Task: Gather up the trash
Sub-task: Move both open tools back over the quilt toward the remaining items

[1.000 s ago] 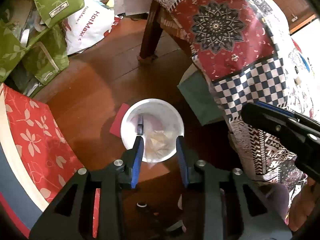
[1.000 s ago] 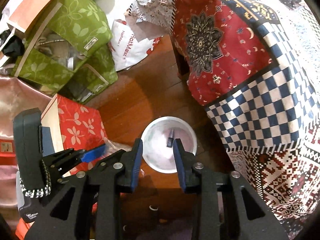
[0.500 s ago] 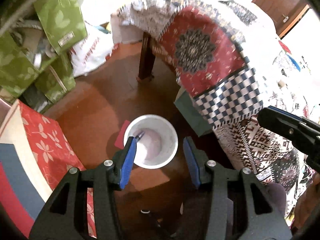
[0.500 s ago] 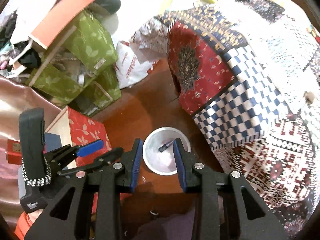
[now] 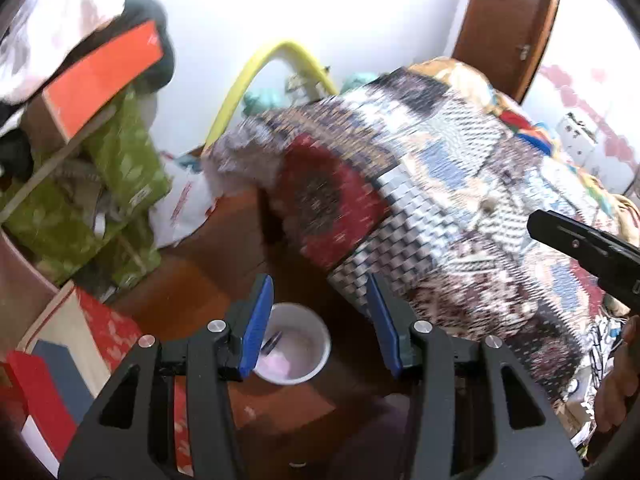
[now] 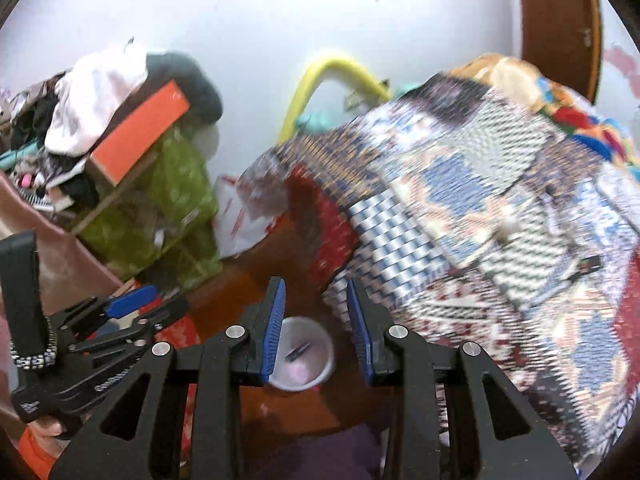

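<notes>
A white round bin (image 5: 322, 346) stands on the wooden floor beside the bed, well below both grippers. Inside it lie a dark pen-like item (image 5: 274, 340) and a pale pink scrap (image 5: 278, 365). My left gripper (image 5: 319, 284) hangs high over the bin, open, nothing between its blue pads. My right gripper (image 6: 316, 286) is also high above the bin (image 6: 327, 346), its jaws standing apart and empty. The dark item (image 6: 298, 352) shows in this view too. Each gripper appears in the other's view: the right gripper (image 5: 580, 246) at the right edge, the left gripper (image 6: 160, 302) at the lower left.
A bed under a patchwork quilt (image 5: 460, 200) fills the right side. Green leaf-print boxes (image 5: 120, 184) with an orange box and clothes on top are stacked at the left. A red floral box (image 5: 104, 328), a white plastic bag (image 5: 184, 208) and a yellow hose (image 5: 260, 68) are nearby.
Both grippers have risen well away from the bin, which now looks smaller. The left jaws have spread wider. The views now take in the wall and the top of the bed.
</notes>
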`<state>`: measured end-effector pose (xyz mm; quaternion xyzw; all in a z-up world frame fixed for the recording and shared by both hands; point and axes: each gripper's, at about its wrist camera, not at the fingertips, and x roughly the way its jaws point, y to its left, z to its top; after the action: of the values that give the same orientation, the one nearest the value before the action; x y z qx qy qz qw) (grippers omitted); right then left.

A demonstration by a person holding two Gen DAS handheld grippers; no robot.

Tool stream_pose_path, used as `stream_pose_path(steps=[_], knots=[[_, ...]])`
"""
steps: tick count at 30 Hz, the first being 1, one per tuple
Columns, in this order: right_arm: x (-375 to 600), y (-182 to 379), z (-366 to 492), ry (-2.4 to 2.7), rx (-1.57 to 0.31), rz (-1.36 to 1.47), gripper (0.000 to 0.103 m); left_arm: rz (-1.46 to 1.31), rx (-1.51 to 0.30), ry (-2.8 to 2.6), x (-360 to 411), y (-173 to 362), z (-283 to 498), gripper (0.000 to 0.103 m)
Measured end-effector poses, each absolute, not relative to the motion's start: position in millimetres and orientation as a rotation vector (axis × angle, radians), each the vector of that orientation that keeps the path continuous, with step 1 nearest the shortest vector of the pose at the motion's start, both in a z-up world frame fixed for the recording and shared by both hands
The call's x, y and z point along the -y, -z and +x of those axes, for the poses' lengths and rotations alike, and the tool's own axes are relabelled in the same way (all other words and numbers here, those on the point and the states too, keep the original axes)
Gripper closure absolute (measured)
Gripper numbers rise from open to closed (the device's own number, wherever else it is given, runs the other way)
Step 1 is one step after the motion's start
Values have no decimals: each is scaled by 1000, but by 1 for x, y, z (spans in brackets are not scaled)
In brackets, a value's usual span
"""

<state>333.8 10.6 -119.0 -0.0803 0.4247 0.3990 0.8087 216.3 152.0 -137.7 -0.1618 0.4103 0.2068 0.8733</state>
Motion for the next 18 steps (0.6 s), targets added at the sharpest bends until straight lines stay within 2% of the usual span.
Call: stream_pose_path(steps=[9,12,16,18], knots=[[72,91,362,-712,-816,-97,73,-248,-822,-291,-78,113,269,55],[99,89,376,-647,-803,-102,65,-226,-831,-234,-54,114,293,55],[138,92,396,-563,-791,-105,63,-208,-847,-171,-31,117,328,55],[155,97,408,-532,-803,-93,56,-211,-856,-147,-21,121,343,55]])
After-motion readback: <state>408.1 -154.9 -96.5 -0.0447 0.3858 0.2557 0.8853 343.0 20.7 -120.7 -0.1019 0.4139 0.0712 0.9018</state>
